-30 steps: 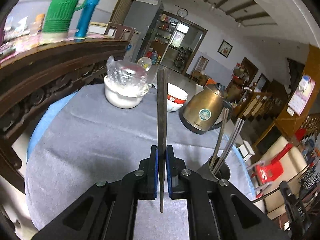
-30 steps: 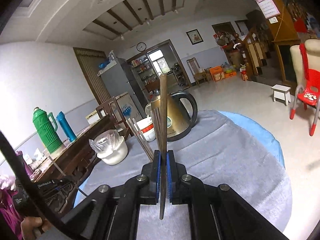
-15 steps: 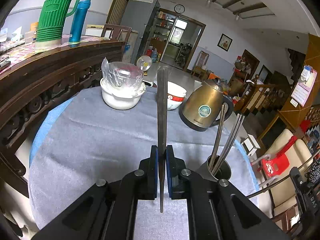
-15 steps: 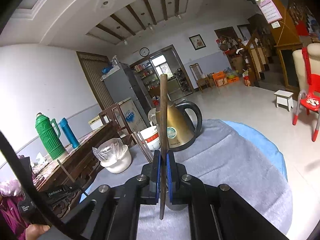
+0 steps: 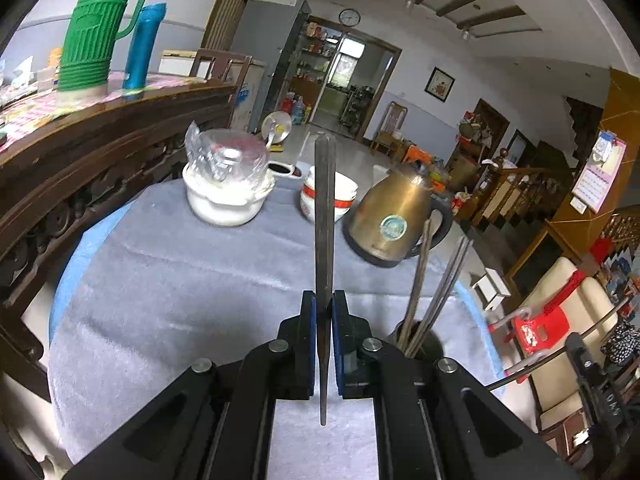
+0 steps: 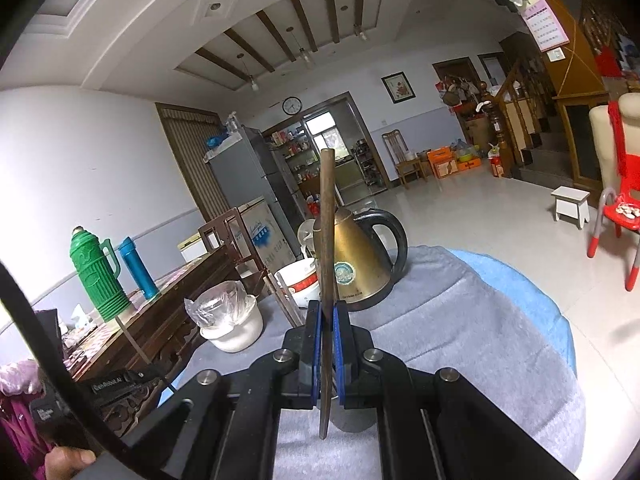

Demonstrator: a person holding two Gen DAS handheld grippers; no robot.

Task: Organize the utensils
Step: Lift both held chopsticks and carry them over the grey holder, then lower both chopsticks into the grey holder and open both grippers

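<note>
Left wrist: bare cloth (image 5: 168, 280) beyond tongs (image 5: 323, 312)

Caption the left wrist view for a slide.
Left gripper clamps a chopstick beside the holder.

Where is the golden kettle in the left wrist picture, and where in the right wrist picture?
Left wrist view: the golden kettle stands right of centre on the grey tablecloth, right of the held chopstick.
Right wrist view: the kettle is at the centre, just behind the held chopstick.
Shared landmark: the green thermos, at the left in both views.
</note>
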